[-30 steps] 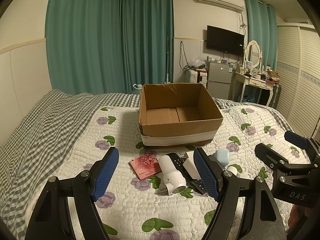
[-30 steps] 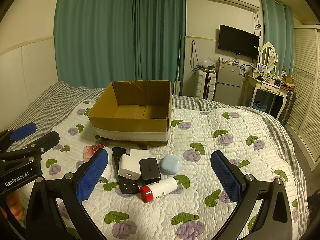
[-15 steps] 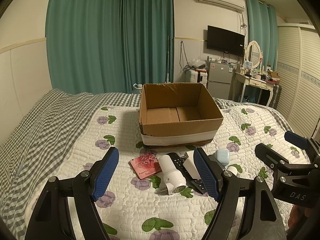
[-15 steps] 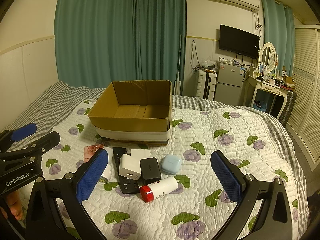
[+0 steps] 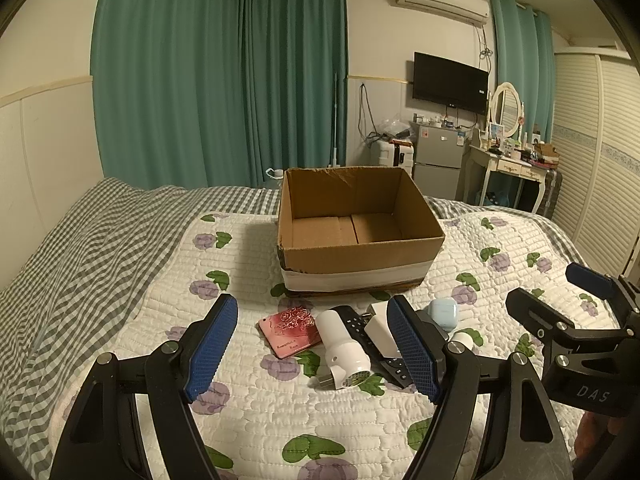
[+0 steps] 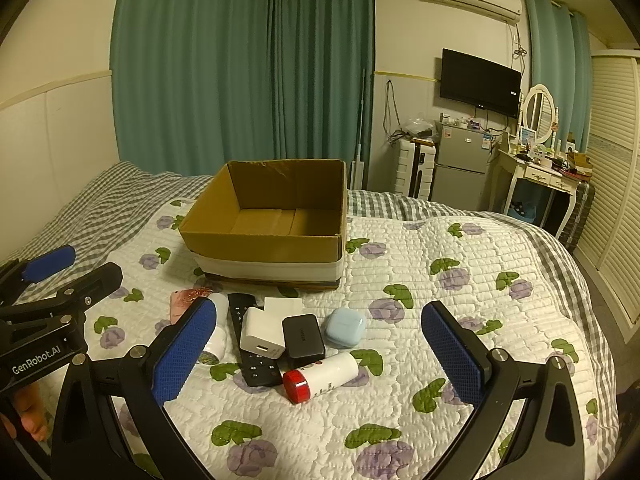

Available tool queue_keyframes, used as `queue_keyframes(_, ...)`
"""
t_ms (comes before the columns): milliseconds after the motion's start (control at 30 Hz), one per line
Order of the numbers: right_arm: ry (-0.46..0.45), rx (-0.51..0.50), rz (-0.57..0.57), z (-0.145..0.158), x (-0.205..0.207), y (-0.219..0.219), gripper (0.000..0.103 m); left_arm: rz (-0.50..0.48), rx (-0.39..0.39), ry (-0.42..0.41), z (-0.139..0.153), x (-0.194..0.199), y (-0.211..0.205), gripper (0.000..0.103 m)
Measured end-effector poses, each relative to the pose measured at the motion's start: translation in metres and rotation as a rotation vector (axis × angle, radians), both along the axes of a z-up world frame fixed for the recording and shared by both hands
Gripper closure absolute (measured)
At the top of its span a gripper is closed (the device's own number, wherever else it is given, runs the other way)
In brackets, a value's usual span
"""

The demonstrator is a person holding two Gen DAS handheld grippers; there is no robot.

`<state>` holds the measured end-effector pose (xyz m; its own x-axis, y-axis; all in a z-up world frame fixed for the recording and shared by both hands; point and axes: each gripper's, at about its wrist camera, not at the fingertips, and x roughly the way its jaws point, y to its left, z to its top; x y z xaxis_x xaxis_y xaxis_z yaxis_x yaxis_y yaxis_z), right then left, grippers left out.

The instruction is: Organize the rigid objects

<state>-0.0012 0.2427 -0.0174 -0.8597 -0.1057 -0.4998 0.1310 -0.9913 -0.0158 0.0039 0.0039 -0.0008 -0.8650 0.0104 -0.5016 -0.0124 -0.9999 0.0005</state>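
An open, empty cardboard box sits on the bed. In front of it lies a cluster: a pink card, a white plug adapter, a black remote, a white charger cube, a black charger, a light-blue earbud case and a white tube with a red cap. My left gripper is open and empty, hovering just short of the cluster. My right gripper is open and empty, also hovering before it.
The bed has a floral quilt over a grey checked sheet. Green curtains, a small fridge, a dressing table and a louvred wardrobe stand beyond the bed.
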Motion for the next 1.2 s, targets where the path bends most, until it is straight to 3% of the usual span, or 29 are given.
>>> queue_keyframes(400,-0.025,0.045,0.035,0.004,-0.023,0.006,0.0,0.012,-0.033,-0.023,-0.003,-0.018,0.007,0.023)
queue_keyframes(500,-0.062,0.083,0.03,-0.008,-0.041,0.014,0.0,0.018,-0.037,-0.101,-0.025,-0.043,0.013,0.024)
queue_keyframes(733,-0.233,0.055,0.03,-0.062,-0.063,0.025,0.0,0.017,-0.063,-0.298,-0.093,-0.087,0.023,0.026)
queue_keyframes(967,-0.307,0.057,0.049,-0.084,-0.074,0.021,0.0,0.001,-0.048,-0.374,-0.126,-0.114,0.034,0.026)
queue_keyframes(1000,-0.314,0.058,0.05,-0.085,-0.075,0.02,0.0,-0.005,-0.05,-0.385,-0.129,-0.116,0.035,0.028)
queue_keyframes(1067,-0.326,0.061,0.051,-0.089,-0.076,0.019,0.0,-0.044,-0.033,-0.409,-0.134,-0.117,0.035,0.054)
queue_keyframes(1200,-0.351,0.077,0.052,-0.094,-0.079,0.014,0.0,-0.07,-0.035,-0.408,-0.132,-0.11,0.033,0.054)
